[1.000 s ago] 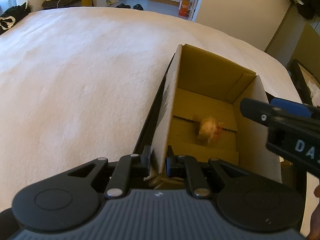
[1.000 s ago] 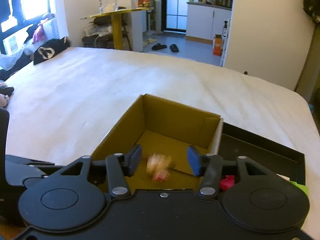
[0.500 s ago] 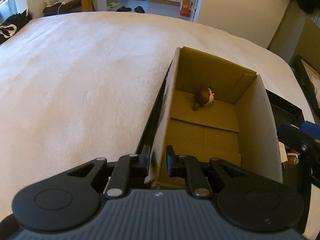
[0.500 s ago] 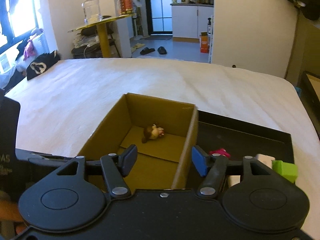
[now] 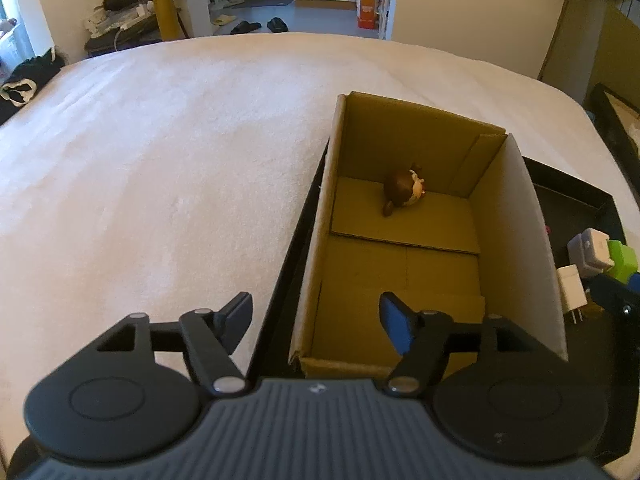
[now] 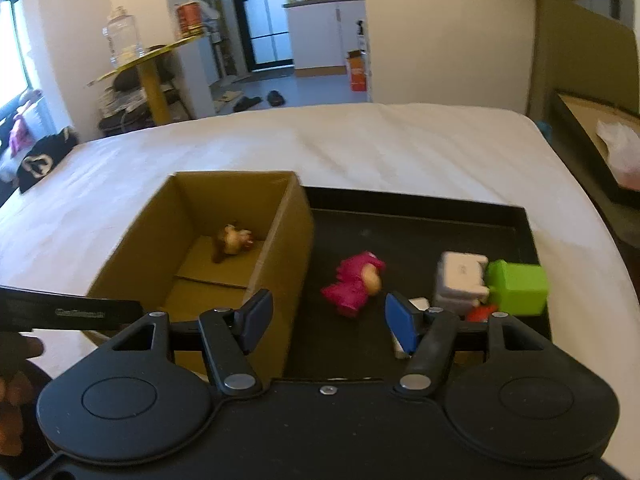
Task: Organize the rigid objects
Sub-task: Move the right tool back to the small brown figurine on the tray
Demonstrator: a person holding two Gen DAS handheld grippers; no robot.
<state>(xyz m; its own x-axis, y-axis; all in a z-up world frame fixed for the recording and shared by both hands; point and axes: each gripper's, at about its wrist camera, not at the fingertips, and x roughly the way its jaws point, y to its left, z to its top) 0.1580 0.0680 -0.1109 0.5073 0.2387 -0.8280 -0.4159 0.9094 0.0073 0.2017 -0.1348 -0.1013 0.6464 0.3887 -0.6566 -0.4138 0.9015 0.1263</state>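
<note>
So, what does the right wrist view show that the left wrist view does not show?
Only the right wrist view shows the pink figure on the black tray and the red piece. Only the left wrist view shows the white plug. Both show the cardboard box, the brown figure inside it, and the green block.
</note>
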